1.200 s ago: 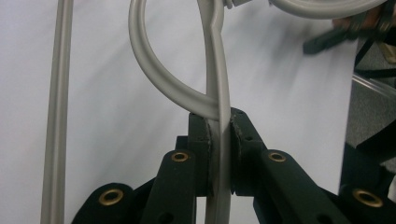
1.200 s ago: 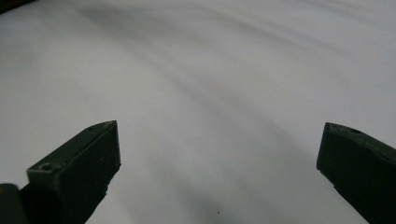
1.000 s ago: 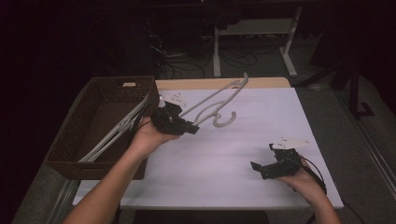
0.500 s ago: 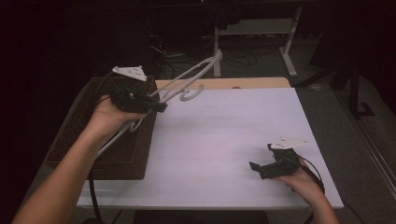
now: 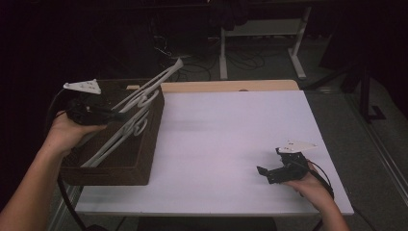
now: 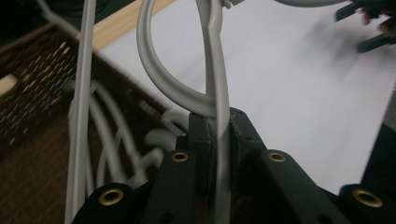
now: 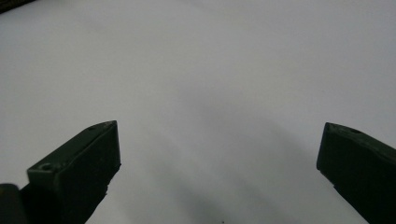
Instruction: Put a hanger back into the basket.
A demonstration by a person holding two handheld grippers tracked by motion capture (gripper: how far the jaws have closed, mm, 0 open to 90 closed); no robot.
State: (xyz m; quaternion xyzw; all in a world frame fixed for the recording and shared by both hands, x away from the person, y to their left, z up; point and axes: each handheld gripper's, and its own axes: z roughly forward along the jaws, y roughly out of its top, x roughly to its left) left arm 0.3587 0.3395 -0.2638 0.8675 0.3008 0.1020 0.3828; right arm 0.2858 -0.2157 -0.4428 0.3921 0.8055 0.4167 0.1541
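Observation:
My left gripper [image 5: 113, 114] hangs over the brown wicker basket [image 5: 144, 163] at the table's left and is shut on a white plastic hanger [image 5: 154, 85]. The hanger sticks up and to the right past the basket's far rim. In the left gripper view the black jaws [image 6: 218, 126] pinch the hanger's stem [image 6: 215, 60] just below its curved hook. More white hangers [image 5: 115, 142] lie inside the basket. My right gripper [image 5: 268, 171] rests low at the table's near right, open, with nothing between its fingers [image 7: 88, 154].
A white sheet covers the table [image 5: 231, 139], with a wooden strip [image 5: 226, 86] along its far edge. Desk legs [image 5: 298, 53] and cables stand on the dark floor beyond. The person's forearms reach in from the bottom.
The left gripper has carried the hanger leftward from over the table's white sheet to above the basket. The right gripper has stayed where it was.

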